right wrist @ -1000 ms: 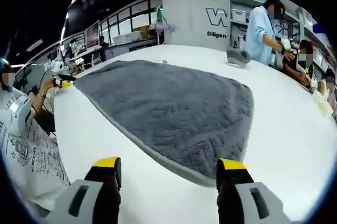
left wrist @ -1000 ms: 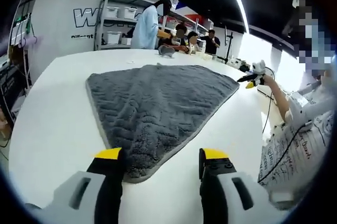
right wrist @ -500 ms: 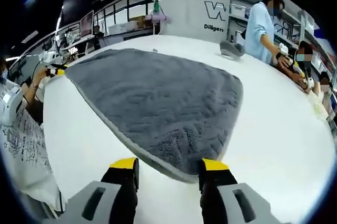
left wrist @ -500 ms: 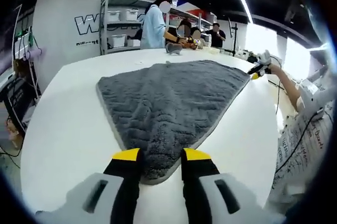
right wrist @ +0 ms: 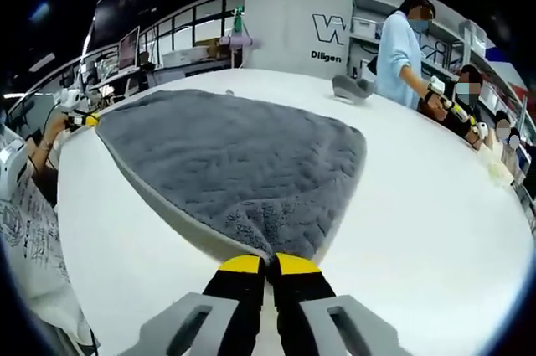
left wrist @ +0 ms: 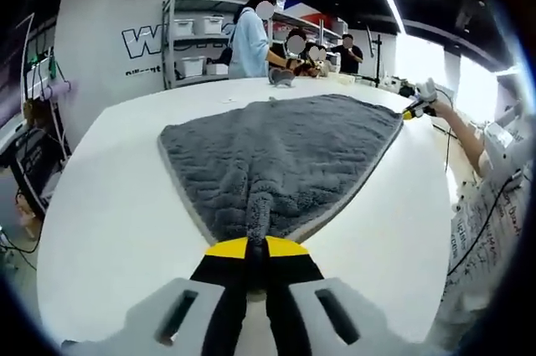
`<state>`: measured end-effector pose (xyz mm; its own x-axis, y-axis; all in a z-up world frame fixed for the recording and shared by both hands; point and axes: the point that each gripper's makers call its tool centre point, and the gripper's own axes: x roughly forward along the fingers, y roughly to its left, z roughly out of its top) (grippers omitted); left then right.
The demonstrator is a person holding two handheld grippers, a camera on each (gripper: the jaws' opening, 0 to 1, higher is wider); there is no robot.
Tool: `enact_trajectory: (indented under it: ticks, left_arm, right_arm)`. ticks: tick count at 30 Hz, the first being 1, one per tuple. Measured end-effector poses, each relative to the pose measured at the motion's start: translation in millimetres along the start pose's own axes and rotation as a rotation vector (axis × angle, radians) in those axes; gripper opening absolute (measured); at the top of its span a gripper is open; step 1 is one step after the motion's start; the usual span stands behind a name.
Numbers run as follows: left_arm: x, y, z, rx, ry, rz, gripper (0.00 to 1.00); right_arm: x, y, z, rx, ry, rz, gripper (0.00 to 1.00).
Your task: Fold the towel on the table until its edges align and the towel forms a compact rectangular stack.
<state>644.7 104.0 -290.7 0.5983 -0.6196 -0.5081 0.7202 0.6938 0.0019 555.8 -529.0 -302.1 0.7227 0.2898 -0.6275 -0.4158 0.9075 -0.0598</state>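
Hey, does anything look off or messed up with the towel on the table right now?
Nothing damaged or spilled. The grey towel lies flat on the white table; its only bunching is a pinched ridge at each near corner, where the left gripper and right gripper clamp it.

left view: low, near towel point(left wrist: 276, 151) corner | right view: same | shared: towel

Counting, across both views: one grey towel point(left wrist: 280, 155) point(right wrist: 226, 163); one white table point(left wrist: 109, 205) point(right wrist: 435, 205); two grippers, left gripper point(left wrist: 257, 249) and right gripper point(right wrist: 269, 265); one small grey cloth point(right wrist: 352, 88) lying far off; four people standing behind.
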Motion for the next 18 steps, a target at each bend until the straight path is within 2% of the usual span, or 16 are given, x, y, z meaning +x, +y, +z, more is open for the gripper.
enact_trajectory:
  ticks: [6,18]
  left_arm:
    - [-4.2,2.3,1.2,-0.012,-0.002,0.016,0.06]
    - [-25.6,-11.1,0.8,0.023,0.037,0.018,0.05]
  right_arm:
    - [-7.1,3.7,-1.1,-0.034,0.007,-0.007,0.03]
    - [-35.1,18.4,-12.7,-0.049,0.001,0.002,0.03]
